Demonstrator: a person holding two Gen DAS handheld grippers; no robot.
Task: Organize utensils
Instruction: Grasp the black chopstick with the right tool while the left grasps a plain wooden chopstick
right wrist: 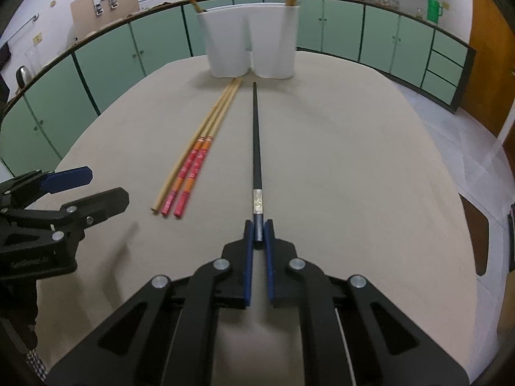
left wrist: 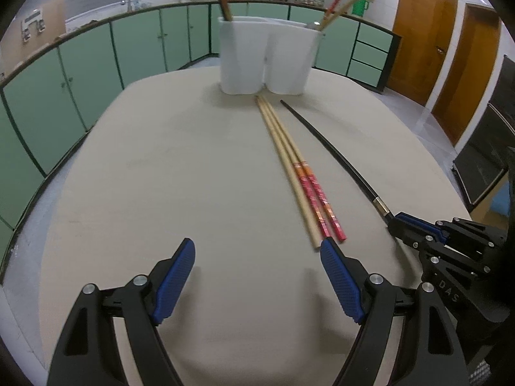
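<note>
A black chopstick [right wrist: 256, 148] with a silver band lies on the beige table [right wrist: 354, 167], pointing at a white two-compartment holder [right wrist: 251, 41]. My right gripper [right wrist: 258, 225] is shut on its near end; it also shows in the left wrist view [left wrist: 397, 220]. Three wooden chopsticks [right wrist: 196, 157], two with red-orange ends, lie left of it; they also show in the left wrist view [left wrist: 299, 173]. My left gripper [left wrist: 257, 251] is open and empty, just before their near ends. The holder [left wrist: 265, 58] has chopsticks in both compartments.
Green cabinets [left wrist: 96, 61] with a counter run behind the table. Wooden doors [left wrist: 421, 32] stand at the right. The table's edge curves round on both sides, with floor [right wrist: 476, 148] beyond it.
</note>
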